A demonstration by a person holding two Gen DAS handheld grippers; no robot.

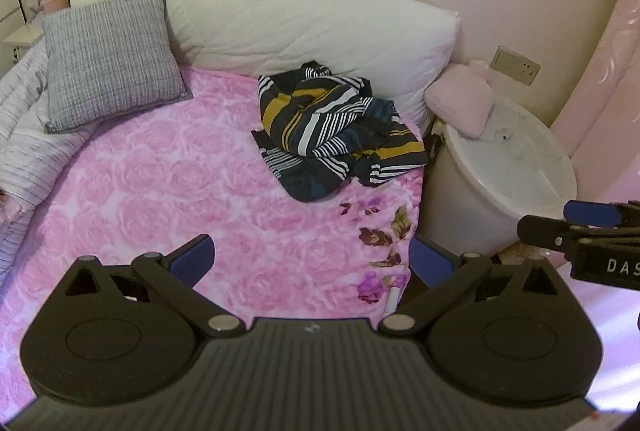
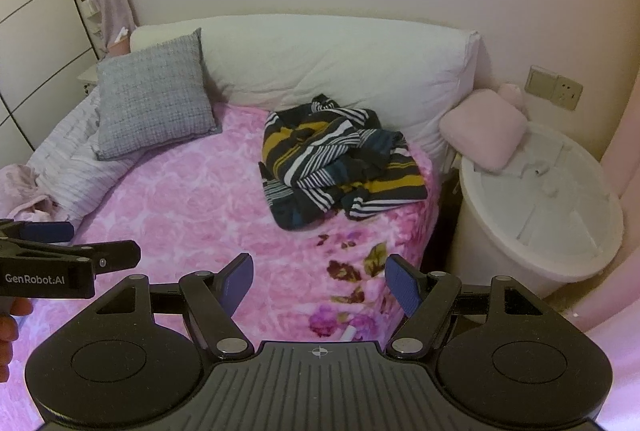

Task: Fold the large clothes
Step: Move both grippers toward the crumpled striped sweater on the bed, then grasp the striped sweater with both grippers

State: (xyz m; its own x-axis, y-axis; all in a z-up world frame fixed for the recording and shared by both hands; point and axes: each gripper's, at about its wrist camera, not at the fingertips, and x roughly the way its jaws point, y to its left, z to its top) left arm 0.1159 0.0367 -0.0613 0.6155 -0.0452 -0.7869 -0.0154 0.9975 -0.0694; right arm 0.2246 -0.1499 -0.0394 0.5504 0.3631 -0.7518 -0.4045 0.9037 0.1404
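Pillow [image 2: 154, 97] sits well left of the garment [image 2: 340, 161], which lies bunched toward the bed's [image 2: 192, 199] far right side, just in front of the white bolster [image 2: 332, 59], not yet spread for folding; I hold my left gripper [image 1: 312, 257] and right gripper [image 2: 320, 281] level and near the garment, both spread wide and empty
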